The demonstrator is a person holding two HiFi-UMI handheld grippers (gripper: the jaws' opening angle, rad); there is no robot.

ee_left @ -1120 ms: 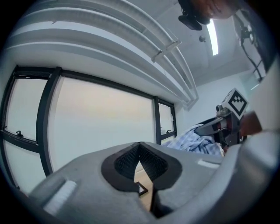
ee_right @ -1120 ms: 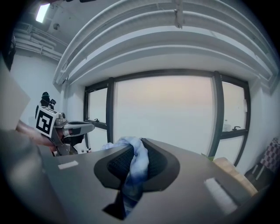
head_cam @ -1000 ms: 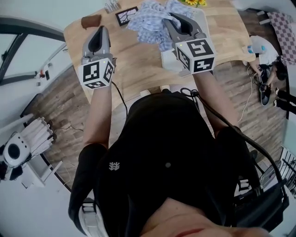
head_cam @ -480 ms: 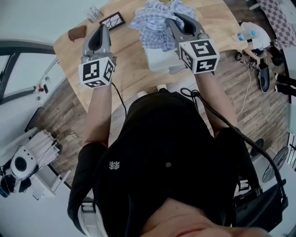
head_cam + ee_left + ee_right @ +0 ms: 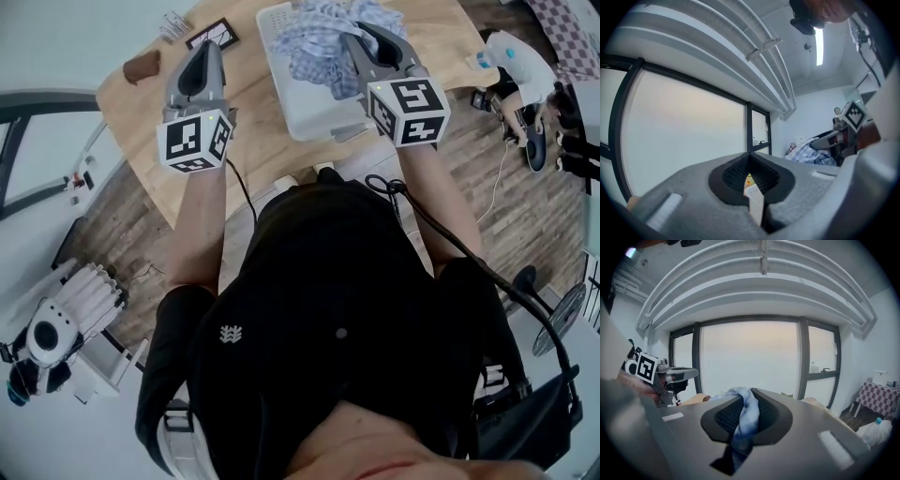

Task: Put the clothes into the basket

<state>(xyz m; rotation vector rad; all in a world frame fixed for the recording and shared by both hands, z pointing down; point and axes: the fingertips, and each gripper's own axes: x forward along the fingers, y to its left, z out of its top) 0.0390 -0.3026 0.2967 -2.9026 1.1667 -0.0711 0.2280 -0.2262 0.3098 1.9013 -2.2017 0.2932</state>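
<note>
A: Layout?

B: Wooden table (image 5: 248, 122), skewed in the head view, with its near edge running under both wrists. A white basket (image 5: 298, 111) sits on the right part. Its near corner is right at the table's edge, with plank floor (image 5: 487, 187) beyond.

A: Where's the load?

B: The clothes (image 5: 319, 42) are a blue-and-white checked bundle, bunched over the basket's far half. I can't tell whether it rests on the basket's bottom or hangs above it.

A: Grip?

B: The right gripper (image 5: 364, 37) is clamped on it. A twist of the blue fabric is pinched between the pads and spills out past the tips (plain in the right gripper view). That gripper is over the basket's right side.

A: Other one?

B: The left gripper (image 5: 202, 52) has its jaws together and holds nothing. It's over bare wood just beside the basket's left wall, apart from the fabric.

A: Room to move?

B: There's a bare strip of wood between that gripper and the basket, and more bare wood toward the near left edge. At the far left corner are a black-framed card (image 5: 211, 35) and a brown patch (image 5: 142, 66), both well apart from the basket.
</note>
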